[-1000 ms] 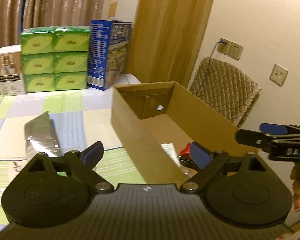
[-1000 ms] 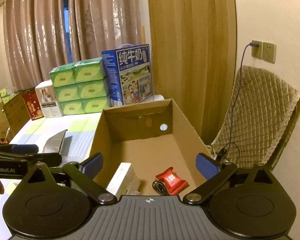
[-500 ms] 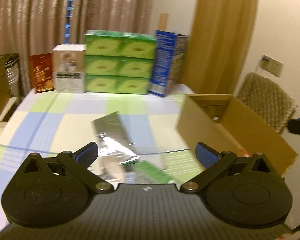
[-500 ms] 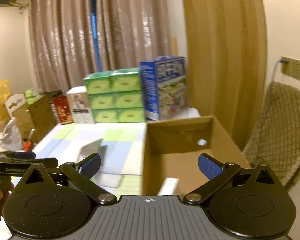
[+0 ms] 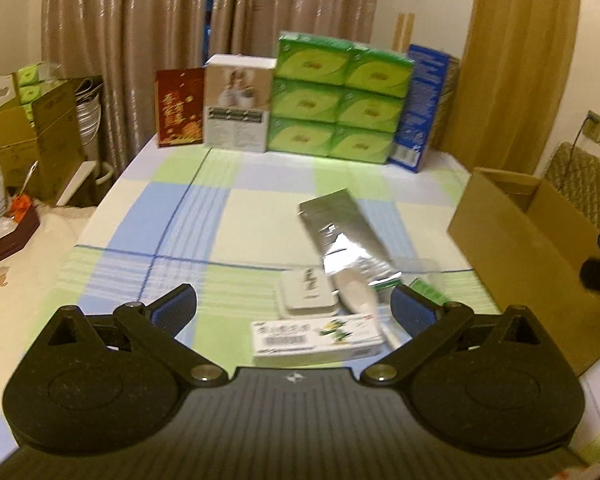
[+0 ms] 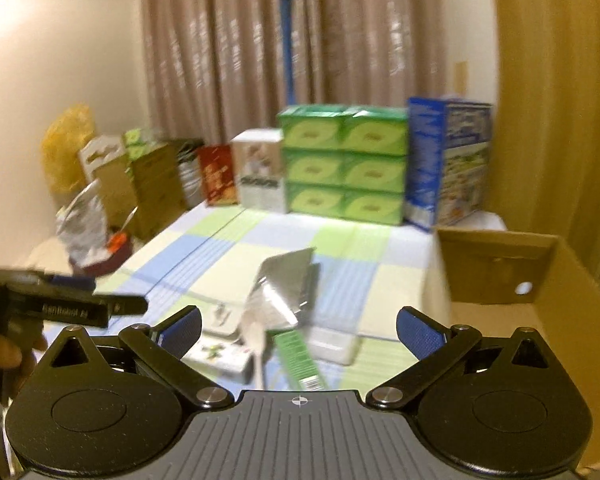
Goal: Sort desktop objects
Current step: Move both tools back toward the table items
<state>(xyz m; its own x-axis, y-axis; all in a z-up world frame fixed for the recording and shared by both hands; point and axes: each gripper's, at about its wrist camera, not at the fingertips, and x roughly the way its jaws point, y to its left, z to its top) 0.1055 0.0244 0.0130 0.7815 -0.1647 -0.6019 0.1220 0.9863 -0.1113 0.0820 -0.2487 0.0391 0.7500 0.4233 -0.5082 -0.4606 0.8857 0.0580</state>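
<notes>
Both empty, wide-open grippers, left gripper (image 5: 294, 307) and right gripper (image 6: 299, 329), are now swinging left from the open brown cardboard box (image 5: 528, 248) toward the near-right pile around the white-and-green printed carton (image 5: 316, 338), suggesting another pickup.

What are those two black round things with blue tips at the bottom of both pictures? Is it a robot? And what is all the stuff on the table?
It is not a robot. A person holds a grabbing tool in each hand, and each tool carries a camera looking out along its two blue-tipped fingers. One picture comes from the left hand-held gripper, the other from the right hand-held gripper. Both are open and hold nothing.

On the blue, green and cream checked tablecloth lies a small pile: a shiny silver foil pouch, a flat white square case, a white oblong box with green print and a white spoon-like thing, too blurry to be sure. To the right stands an open brown cardboard box. At the back are stacked green tissue packs and a tall blue carton.
</notes>
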